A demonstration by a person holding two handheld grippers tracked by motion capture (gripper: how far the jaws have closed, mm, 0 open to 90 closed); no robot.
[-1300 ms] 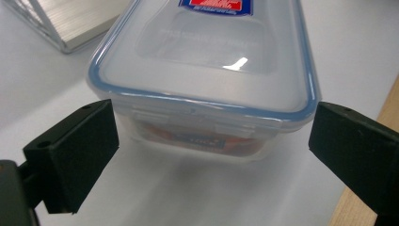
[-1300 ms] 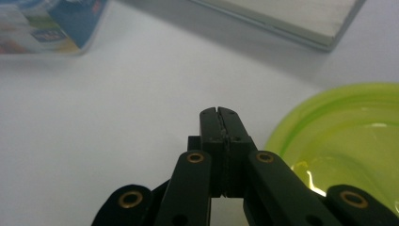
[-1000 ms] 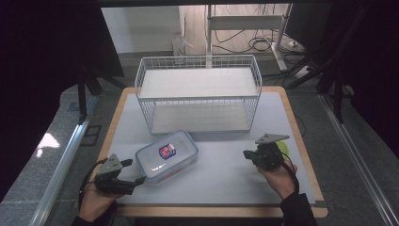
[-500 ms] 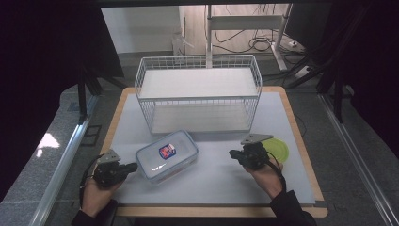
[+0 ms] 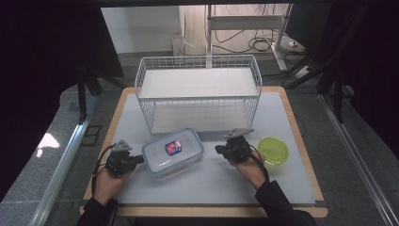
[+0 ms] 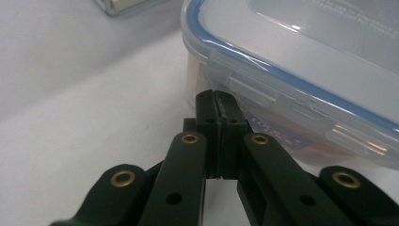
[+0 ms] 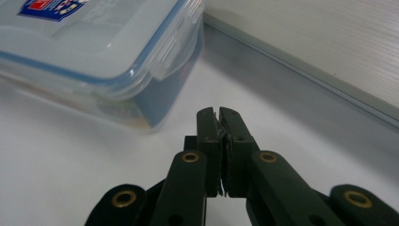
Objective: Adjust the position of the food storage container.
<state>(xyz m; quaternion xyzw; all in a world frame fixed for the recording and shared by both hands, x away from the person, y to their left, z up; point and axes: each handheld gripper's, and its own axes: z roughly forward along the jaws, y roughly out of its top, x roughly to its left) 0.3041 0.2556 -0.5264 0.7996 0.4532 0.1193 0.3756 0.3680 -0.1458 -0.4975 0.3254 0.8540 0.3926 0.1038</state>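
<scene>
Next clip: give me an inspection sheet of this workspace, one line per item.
Surface: pale mat on a wooden table.
Job's things: clear lidded food box, latches closed, flat on the mat.
Clutter: green lid; white wire rack behind.
Grippers: left claw shut, empty, tip beside the box's latch; right claw shut, empty, short of the box.
Cables: black leads trail from both claws.
Surroundings: grey floor, dark curtains.
</scene>
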